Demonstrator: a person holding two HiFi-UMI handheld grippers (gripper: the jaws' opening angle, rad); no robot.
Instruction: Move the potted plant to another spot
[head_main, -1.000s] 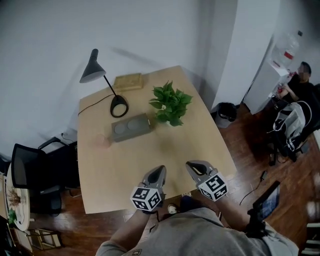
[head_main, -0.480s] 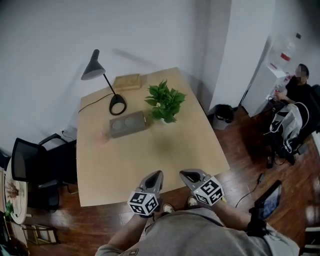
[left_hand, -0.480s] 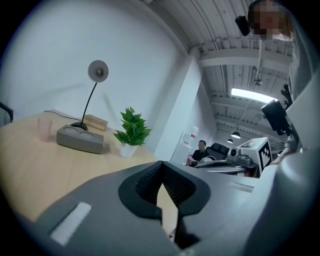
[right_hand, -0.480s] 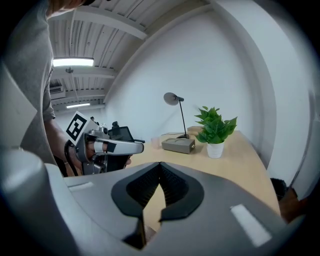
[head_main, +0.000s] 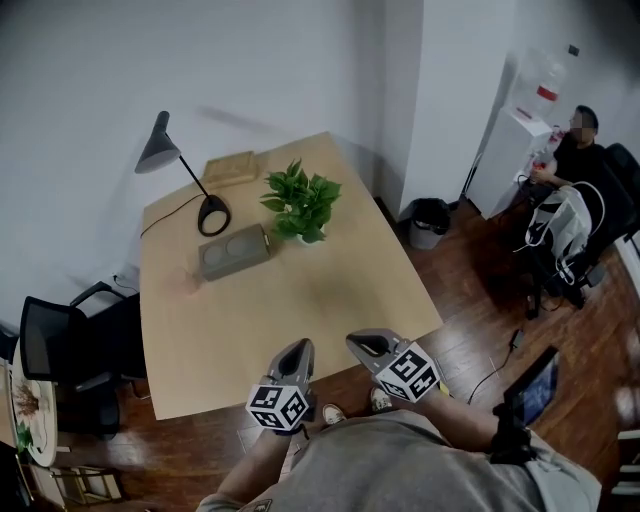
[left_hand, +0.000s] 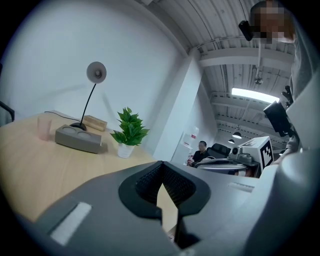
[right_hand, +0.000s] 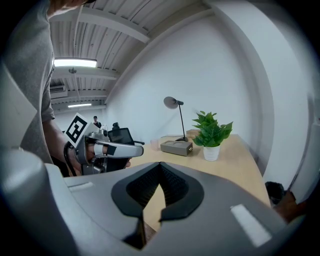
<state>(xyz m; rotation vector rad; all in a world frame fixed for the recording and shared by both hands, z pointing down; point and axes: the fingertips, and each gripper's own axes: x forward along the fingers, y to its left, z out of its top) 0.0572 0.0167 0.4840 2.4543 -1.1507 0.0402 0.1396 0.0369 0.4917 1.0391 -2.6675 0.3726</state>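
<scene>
Head view: the potted plant (head_main: 300, 203) stands upright on the far half of the wooden surface (head_main: 310, 310), just beside a grey block (head_main: 234, 251) and at 2 o'clock from it. A desk lamp (head_main: 213, 213) sits at 11 o'clock from the block. The left gripper (head_main: 298, 350) and right gripper (head_main: 361, 343) hover side by side at the near edge, well apart from the plant at 12 o'clock.

Left gripper view: its fingers (left_hand: 150, 182) are pressed together with nothing between them; the plant is near 10 o'clock.

Right gripper view: the fingers are likewise closed and empty; the plant is at 2 o'clock.
</scene>
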